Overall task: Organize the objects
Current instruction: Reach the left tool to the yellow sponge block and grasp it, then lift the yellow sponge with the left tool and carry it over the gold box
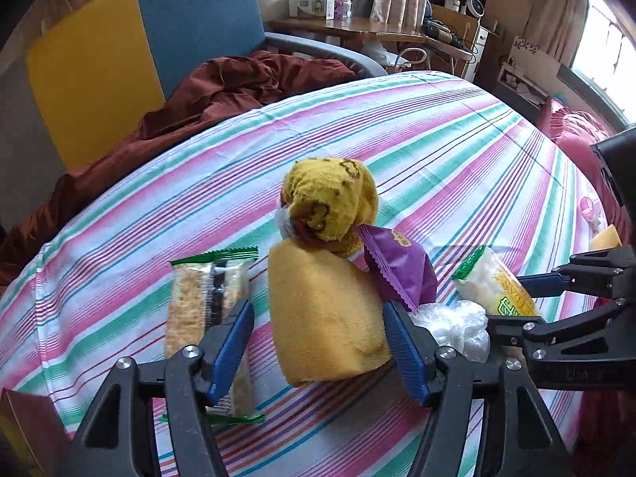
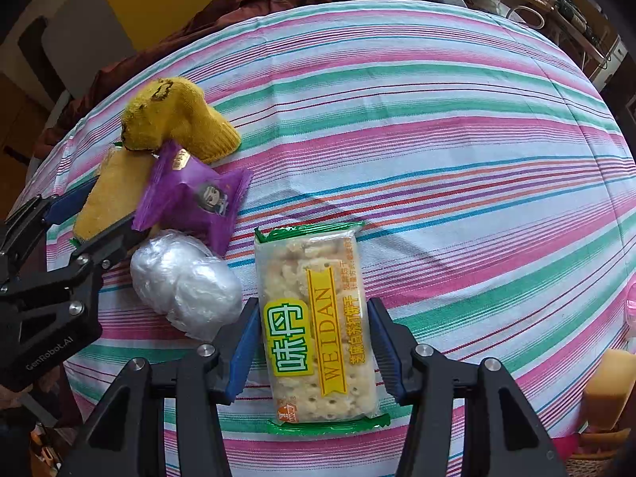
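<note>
The left hand-held gripper [image 1: 318, 342] stands spread around the yellow sponge [image 1: 322, 314], one blue pad just clear of each flank; a strip of cloth shows between the left pad and the sponge, so nothing is pinched yet. That straddle looks like the set-up for a grasp of the sponge. The right hand-held gripper [image 2: 314, 357] brackets the cracker pack [image 2: 318, 326] by its long sides; the pads sit at the wrapper's edges, but whether they press it I cannot tell.

The things lie bunched on the striped cloth of the desk [image 2: 437, 119]: a yellow sock [image 1: 330, 202] rests on the sponge's far end, a purple packet [image 1: 397, 270] leans on the sponge's right side, and a ball of clear plastic wrap [image 2: 187, 282] sits between the purple packet and the cracker pack, touching or nearly touching both. A second snack bar [image 1: 206, 306] lies just left of the sponge, partly under the left finger.

Lifting the sponge would likely tip the sock and the purple packet off. The two grippers work close side by side, so room between them is tight. Open cloth lies beyond and to the right; the near-left desk edge is close, with a brown blanket [image 1: 222, 83] past the far-left edge
</note>
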`<action>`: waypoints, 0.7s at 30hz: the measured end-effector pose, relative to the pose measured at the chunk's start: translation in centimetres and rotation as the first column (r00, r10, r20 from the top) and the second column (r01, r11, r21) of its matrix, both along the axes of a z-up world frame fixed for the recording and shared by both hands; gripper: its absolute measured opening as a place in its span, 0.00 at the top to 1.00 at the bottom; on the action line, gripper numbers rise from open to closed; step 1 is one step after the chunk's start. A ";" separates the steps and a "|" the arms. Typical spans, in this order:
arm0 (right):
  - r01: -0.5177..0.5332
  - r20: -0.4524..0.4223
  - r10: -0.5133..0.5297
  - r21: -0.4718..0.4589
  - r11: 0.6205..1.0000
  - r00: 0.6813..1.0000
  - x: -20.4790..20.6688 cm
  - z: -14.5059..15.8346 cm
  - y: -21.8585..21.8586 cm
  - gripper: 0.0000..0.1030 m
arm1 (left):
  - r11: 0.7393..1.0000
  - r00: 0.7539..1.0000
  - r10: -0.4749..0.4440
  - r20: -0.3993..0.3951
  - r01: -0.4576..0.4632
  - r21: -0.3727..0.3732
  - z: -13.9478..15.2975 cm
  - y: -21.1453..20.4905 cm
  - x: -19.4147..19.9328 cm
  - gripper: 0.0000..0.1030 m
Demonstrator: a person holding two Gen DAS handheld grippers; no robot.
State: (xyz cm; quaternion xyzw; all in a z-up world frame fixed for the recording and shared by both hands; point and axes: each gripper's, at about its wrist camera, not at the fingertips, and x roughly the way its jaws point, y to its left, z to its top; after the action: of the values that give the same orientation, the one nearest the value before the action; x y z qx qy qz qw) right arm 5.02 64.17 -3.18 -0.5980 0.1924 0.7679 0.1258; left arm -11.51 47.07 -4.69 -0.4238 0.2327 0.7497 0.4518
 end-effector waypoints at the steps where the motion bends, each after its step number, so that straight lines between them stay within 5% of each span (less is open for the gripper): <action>1: 0.000 0.000 0.000 -0.001 1.000 1.000 0.2 0.0 0.1 0.47 | 1.000 1.000 -0.006 -0.019 0.006 -0.001 0.0 0.4 0.4 0.38; 5: 0.001 -0.002 -0.001 -0.003 1.000 1.000 0.4 0.1 0.9 0.47 | 0.999 0.999 -0.031 -0.029 0.031 0.006 -0.4 0.8 1.6 0.58; 8: 0.008 -0.012 -0.008 -0.016 1.000 1.000 1.0 0.2 1.6 0.47 | 0.999 1.000 0.015 -0.005 -0.015 0.042 -0.3 -0.2 1.6 0.62; 21: 0.056 -0.013 -0.056 -0.010 0.998 0.998 3.5 0.8 3.3 0.50 | 0.976 0.983 0.181 0.012 -0.181 0.118 -0.1 -8.9 7.2 0.65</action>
State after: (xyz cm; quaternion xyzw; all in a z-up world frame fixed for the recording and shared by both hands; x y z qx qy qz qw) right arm 8.56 67.50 -2.33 -0.5880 0.2133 0.7670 0.1432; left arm -4.34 38.21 -4.83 -0.4162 0.1479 0.7998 0.4064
